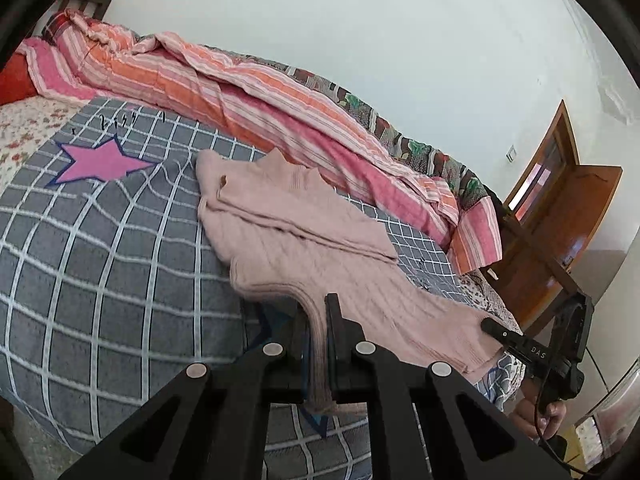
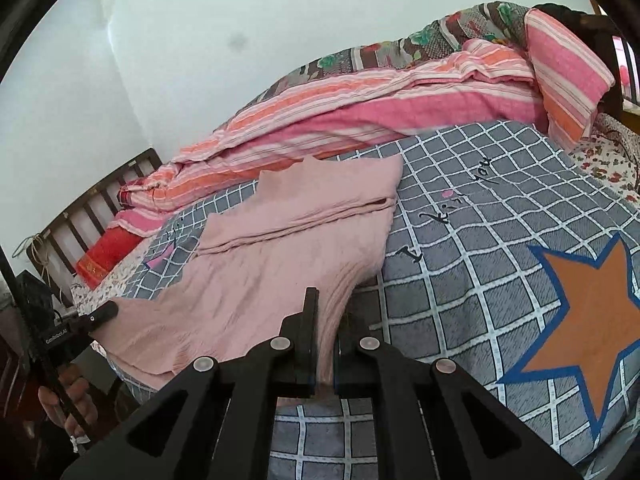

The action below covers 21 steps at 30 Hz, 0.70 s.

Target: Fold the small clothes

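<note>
A pale pink knit sweater [image 1: 304, 232] lies on the grey checked bedcover [image 1: 100, 260], its sleeves folded across the chest. My left gripper [image 1: 318, 312] is shut on one bottom hem corner of the sweater and lifts it slightly. My right gripper [image 2: 326, 312] is shut on the other bottom hem corner of the sweater [image 2: 280, 248]. Each gripper shows in the other's view: the right gripper [image 1: 496, 330] at the lower right, the left gripper [image 2: 100, 314] at the lower left, both at the hem.
A striped pink and orange quilt [image 1: 260, 92] lies bunched along the wall behind the sweater. A wooden door [image 1: 560, 216] stands at the right. A slatted headboard [image 2: 92, 208] and a red pillow [image 2: 108, 256] sit at the bed's far end. Star prints mark the bedcover [image 2: 592, 312].
</note>
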### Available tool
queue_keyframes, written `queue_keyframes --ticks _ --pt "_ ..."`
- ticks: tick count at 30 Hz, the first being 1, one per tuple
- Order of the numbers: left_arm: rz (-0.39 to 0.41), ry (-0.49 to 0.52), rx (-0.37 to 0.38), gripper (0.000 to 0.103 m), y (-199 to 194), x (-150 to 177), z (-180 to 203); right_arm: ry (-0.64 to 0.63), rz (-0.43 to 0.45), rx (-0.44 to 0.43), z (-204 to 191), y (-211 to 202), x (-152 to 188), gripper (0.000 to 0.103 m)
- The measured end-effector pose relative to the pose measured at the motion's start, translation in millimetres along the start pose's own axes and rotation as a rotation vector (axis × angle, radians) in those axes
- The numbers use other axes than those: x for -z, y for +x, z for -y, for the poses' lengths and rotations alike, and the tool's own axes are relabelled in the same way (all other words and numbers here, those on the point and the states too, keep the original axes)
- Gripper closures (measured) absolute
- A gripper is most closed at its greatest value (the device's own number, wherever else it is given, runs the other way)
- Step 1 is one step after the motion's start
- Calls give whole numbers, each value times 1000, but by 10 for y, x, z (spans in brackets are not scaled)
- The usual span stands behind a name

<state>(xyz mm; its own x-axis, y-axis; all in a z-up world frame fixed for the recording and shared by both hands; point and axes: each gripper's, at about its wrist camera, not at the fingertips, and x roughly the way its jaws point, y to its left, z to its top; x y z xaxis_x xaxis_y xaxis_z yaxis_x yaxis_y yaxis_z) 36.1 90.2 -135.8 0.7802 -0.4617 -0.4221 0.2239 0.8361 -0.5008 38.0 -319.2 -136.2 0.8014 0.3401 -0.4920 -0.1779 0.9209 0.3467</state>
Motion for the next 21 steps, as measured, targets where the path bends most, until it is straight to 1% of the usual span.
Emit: queue_keyframes --ticks 4,12,14,21 --pt "17 39 -51 96 41 -64 60 9 8 13 15 21 -71 98" --pt "26 53 -68 96 118 -159 94 10 -15 22 15 121 -188 98" --pt "29 41 -68 96 141 -178 84 15 -13 21 24 128 -211 98" --pt "49 -13 -80 96 240 -307 -3 -21 47 31 -60 150 -364 98"
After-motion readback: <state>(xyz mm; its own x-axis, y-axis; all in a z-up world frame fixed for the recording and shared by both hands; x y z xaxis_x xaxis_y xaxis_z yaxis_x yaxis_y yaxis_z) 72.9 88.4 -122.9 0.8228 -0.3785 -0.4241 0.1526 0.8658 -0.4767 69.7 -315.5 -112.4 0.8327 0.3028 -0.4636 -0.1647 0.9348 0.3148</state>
